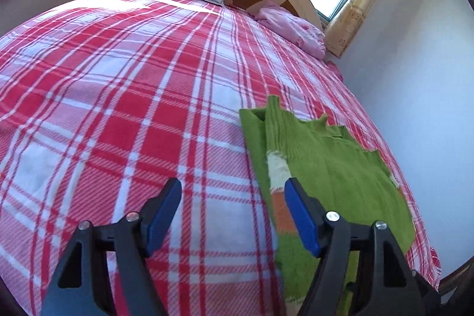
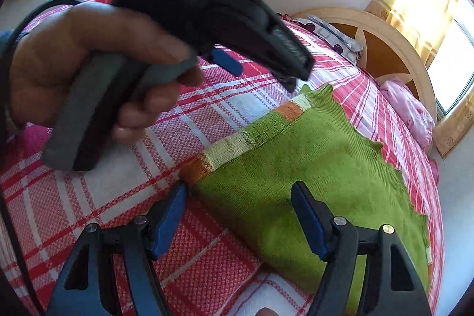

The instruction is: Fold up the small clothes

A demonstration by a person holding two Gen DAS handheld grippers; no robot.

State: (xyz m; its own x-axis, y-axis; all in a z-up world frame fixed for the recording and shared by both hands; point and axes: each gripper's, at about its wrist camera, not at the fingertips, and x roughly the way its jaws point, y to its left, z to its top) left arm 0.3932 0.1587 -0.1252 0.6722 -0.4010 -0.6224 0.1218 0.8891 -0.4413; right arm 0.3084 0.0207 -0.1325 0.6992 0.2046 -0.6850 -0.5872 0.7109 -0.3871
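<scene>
Blue-padded left gripper point(image 1: 232, 215) and right gripper point(image 2: 238, 219) nearest, jaws of both spread wide, nothing between the pads — likely freed to pick a new hold. Green knitted sweater with a cream-and-orange stripe point(image 2: 299, 168) partly folded flat on the red-and-white plaid bedspread point(image 1: 133, 96), at two o'clock from the left gripper, twelve to one from the right. Person's hand point(image 2: 97, 67) at ten o'clock, gripping the left tool's handle.

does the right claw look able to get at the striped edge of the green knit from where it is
Probably yes. The right claw stands open just above the green knit, and the striped edge lies right ahead of its left finger. The left claw hovers higher up, not blocking that edge.
</scene>
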